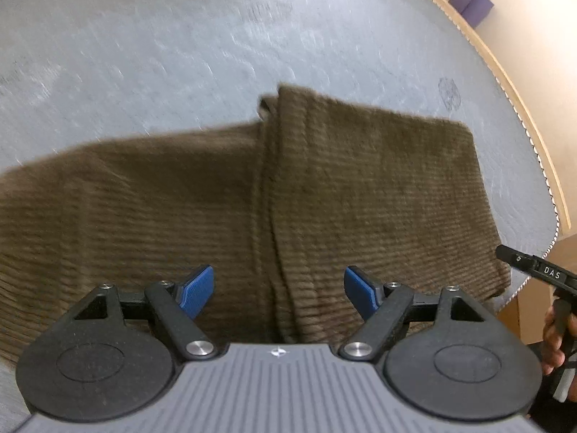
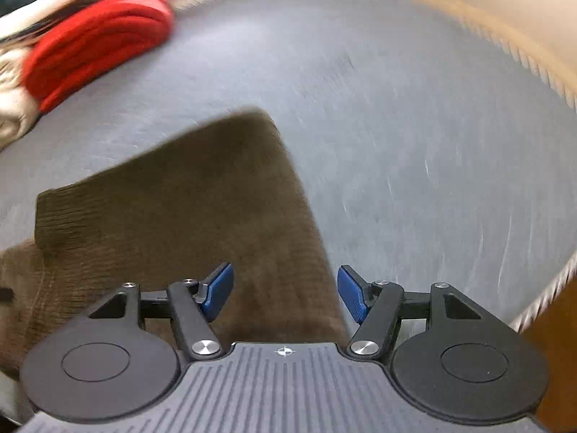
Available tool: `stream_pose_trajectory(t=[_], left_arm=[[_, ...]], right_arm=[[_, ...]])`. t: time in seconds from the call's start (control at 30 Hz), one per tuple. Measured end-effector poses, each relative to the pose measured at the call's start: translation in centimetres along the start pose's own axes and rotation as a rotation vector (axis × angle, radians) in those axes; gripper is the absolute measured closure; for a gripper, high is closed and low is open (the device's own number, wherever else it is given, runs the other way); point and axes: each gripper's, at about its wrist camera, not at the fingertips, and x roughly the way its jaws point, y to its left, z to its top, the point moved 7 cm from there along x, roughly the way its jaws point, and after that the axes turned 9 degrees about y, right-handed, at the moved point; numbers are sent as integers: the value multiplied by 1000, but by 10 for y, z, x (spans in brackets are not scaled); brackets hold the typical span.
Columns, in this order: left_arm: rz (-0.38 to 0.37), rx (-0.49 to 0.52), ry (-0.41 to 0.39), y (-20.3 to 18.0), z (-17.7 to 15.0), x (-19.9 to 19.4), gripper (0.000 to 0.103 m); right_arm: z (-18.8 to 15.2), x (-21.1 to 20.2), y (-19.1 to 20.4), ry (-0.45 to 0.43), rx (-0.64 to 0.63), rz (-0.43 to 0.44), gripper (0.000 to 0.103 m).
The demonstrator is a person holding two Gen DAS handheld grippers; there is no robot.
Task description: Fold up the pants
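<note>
Brown ribbed pants (image 1: 202, 198) lie flat on a grey mattress (image 1: 180, 54), with one part folded over the other along a raised seam down the middle. My left gripper (image 1: 279, 290) hangs open above the pants near that seam, nothing between its blue pads (image 1: 196, 290). In the right wrist view the folded end of the pants (image 2: 202, 198) runs up to a corner. My right gripper (image 2: 285, 294) is open over the pants' right edge, its pads apart with no cloth pinched. The right gripper's black body (image 1: 533, 267) and a hand (image 1: 555, 339) show at the left view's right edge.
A pile of clothes with a red garment (image 2: 97, 39) on top sits at the mattress's far left. The mattress's piped edge (image 1: 519, 108) curves along the right, with a beige floor and a purple box (image 1: 470, 0) beyond. Bare grey mattress lies beyond the pants.
</note>
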Motion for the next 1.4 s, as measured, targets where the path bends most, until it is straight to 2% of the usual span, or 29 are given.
stream_pose_trajectory(t=[0.17,0.23,0.3,0.33,0.43,0.53,0.6,0.7,0.73,0.77,0.8,0.87,0.9,0.97,1.03,1.13,1.23,1.3,1.33,1.37,1.4], left_arm=[[15,8,85,-9,-12,30,19],[35,26,104,-12,-15,37,23],[55,55,111,-15,-19,42,40],[55,63,105,-17,-19,42,63],[24,53,93,-20,-22,35,83],[-33,47,96,-19,-27,26,85],[-34,58,111,-14,-32,28,85],[-20,81,114,-11,-30,31,78],[-3,94,110,-11,-29,31,67],[25,107,98,-10,-28,29,53],[68,124,75,-9,-26,25,48],[160,193,8,-14,-16,12,43],[201,231,-35,-15,-13,5,42],[245,286,-114,-20,-8,-10,32],[247,309,-173,-25,-4,-22,24],[188,292,-235,-32,1,-39,17],[102,267,-299,-39,8,-58,12],[-2,255,-320,-44,12,-69,12],[-61,241,-321,-47,13,-72,7],[-131,219,-318,-49,15,-76,1],[-225,193,-310,-51,16,-81,0]], right_arm=[[-11,9,-9,62,71,43,36],[-15,11,-14,72,76,54,33],[-16,11,-18,85,76,58,33],[-16,13,-18,90,80,59,33],[-15,11,-13,94,87,60,33],[-15,16,-13,94,89,53,33],[-15,19,-13,98,85,51,33],[-15,24,-13,107,78,47,33],[-15,24,-13,108,74,43,33],[-16,24,-12,111,71,37,33],[-16,25,-12,112,66,29,34],[-16,25,-8,107,43,9,38],[-16,24,-7,101,31,0,43],[-14,19,-3,75,15,-12,58],[-10,10,2,43,4,-1,74],[-6,-18,30,-66,-141,-29,79],[-12,-68,91,-284,-443,-23,80],[-30,-100,133,-409,-621,27,79],[-42,-111,150,-449,-688,54,79],[-57,-121,168,-483,-760,86,79],[-69,-125,182,-503,-817,104,79]])
